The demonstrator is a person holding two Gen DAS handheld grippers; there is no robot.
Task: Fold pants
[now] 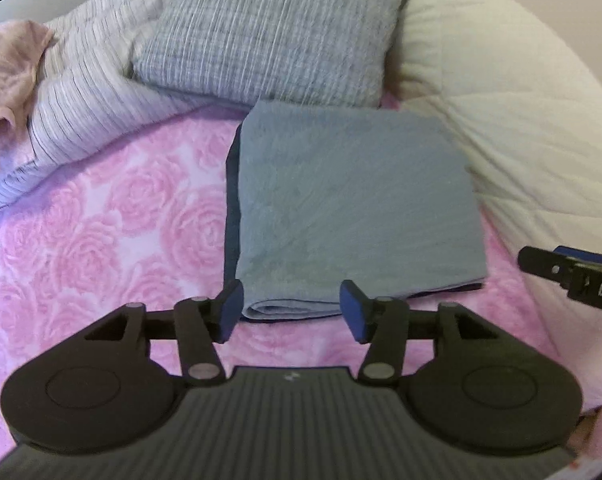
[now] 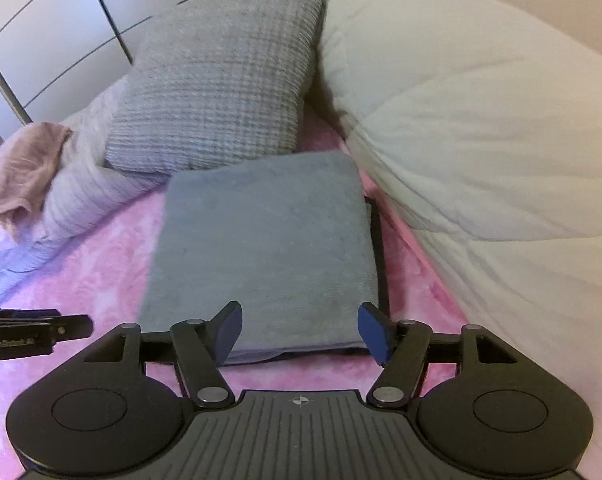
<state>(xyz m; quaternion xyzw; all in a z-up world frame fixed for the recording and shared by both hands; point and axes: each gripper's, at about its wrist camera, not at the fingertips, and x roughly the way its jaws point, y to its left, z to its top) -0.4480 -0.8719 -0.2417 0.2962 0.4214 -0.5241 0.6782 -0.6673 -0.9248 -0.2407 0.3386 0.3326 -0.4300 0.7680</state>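
The grey pants (image 1: pixel 353 208) lie folded into a flat, squarish stack on the pink rose-patterned bedspread (image 1: pixel 113 220), with a dark edge showing along the stack's left side and front. My left gripper (image 1: pixel 293 312) hovers just before the stack's near folded edge, open and holding nothing. In the right wrist view the same pants (image 2: pixel 261 248) lie straight ahead, and my right gripper (image 2: pixel 301 332) is open at their near edge, empty. The left gripper's tip (image 2: pixel 67 328) shows at that view's left edge; the right gripper's tip (image 1: pixel 549 266) shows at the left wrist view's right edge.
A grey checked pillow (image 1: pixel 277 28) leans just behind the pants. A cream quilted duvet (image 1: pixel 521 100) bulges along the right. A striped blanket (image 1: pixel 85 96) and a pink garment (image 1: pixel 9 68) lie at the left. A wardrobe (image 2: pixel 41 28) stands beyond the bed.
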